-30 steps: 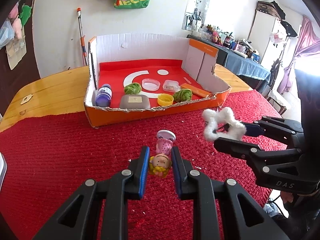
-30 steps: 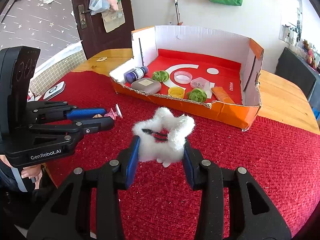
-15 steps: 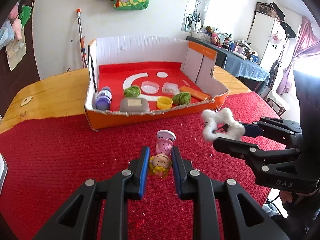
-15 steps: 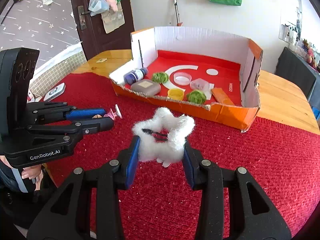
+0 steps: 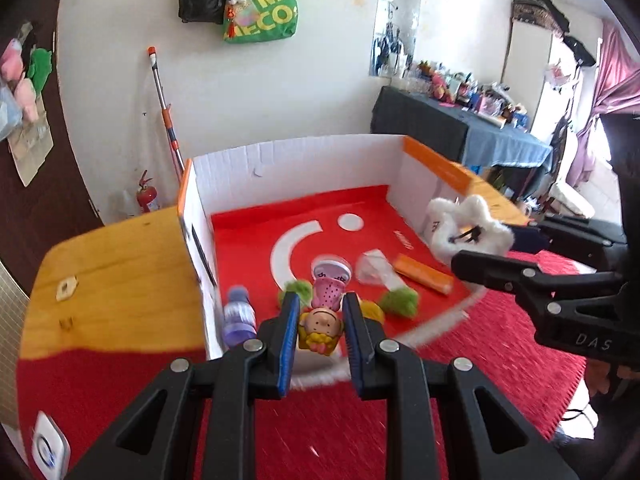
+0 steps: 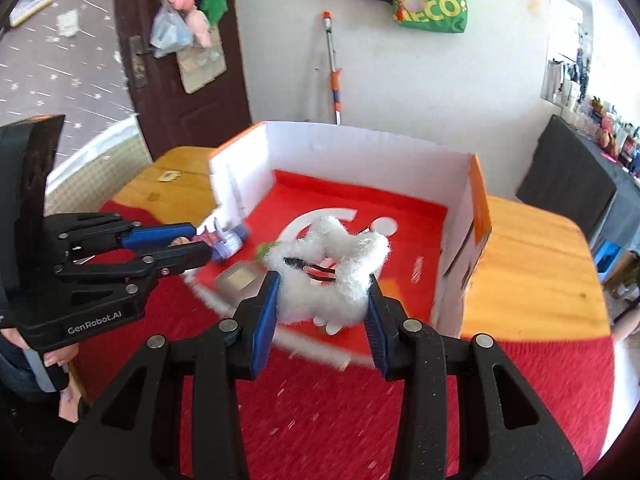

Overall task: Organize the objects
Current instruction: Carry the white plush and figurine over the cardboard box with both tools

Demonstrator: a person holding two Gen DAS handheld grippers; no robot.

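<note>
Both grippers have been carried up and forward from the red cloth (image 5: 480, 400) toward the open cardboard box (image 5: 304, 168) within the last second, so that the box, seen well ahead a moment ago, now lies directly beneath their tips. The left gripper (image 5: 318, 320) is closed on a small doll figure (image 5: 320, 330), yellow-haired with a pink spotted body, held above the box's near edge at about 6 o'clock of its red floor. The right gripper (image 6: 322, 304) is clamped on a white fluffy star-shaped hair clip (image 6: 328, 268), poised over the box's right half, toward 4 o'clock. Delivery is judged to be close: both items appear ready to be lowered and released. Inside the box, motion blur permitting, are counted two green fuzzy balls (image 5: 398, 304), one purple-capped bottle (image 5: 239, 318), one orange bar (image 5: 422, 274), one grey pouch (image 6: 238, 276), one small clear packet (image 5: 372, 266) and part of one yellow lid behind the fingers (image 5: 354, 320); a further clear lid may be hidden by the doll. Two items are held, none is left on the cloth of the tabletop (image 5: 112, 272).
</note>
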